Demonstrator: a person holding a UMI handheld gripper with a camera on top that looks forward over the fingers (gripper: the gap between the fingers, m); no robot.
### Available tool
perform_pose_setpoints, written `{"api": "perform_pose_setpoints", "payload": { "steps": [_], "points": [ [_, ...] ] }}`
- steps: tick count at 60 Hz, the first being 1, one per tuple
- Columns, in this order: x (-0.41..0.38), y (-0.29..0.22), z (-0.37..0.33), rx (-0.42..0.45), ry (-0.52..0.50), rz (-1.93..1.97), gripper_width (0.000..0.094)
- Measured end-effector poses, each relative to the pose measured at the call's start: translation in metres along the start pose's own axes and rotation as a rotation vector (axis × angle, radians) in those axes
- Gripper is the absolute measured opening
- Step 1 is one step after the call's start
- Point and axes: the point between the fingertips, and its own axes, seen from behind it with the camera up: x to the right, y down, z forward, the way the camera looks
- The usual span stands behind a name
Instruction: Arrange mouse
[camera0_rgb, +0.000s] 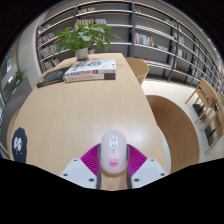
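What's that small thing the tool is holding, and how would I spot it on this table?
Start at the round light wooden table with a stack of books and a leafy potted plant at its far side. At the near edge, between the gripper's pink pads, sits a white computer mouse with a pink scroll wheel. It is the only small, smooth, rounded thing there.

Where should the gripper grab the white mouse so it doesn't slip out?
By its two long sides. The mouse lies flat on the table, pointing straight ahead between the fingers, so coming from its near end puts one pad on each flank. The top is rounded and slippery-looking, so the sides seem the safer hold. The gripper already appears closed on it there.
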Motion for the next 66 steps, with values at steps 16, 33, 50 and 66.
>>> {"api": "perform_pose_setpoints", "payload": {
  "steps": [16, 33, 50, 66],
  "points": [
    [-0.068, -0.097, -0.069, 0.149, 0.048, 0.061, 0.0309],
    [-0.294, -0.200, -0.197, 0.409, -0.092, 0.024, 0.0308],
    [-0.406, -0.034, -0.101, 0.102, -0.107, -0.022, 0.0306],
    [-0.412, 0.062, -0.048, -0.020, -0.067, -0.064, 0.0347]
  ]
}}
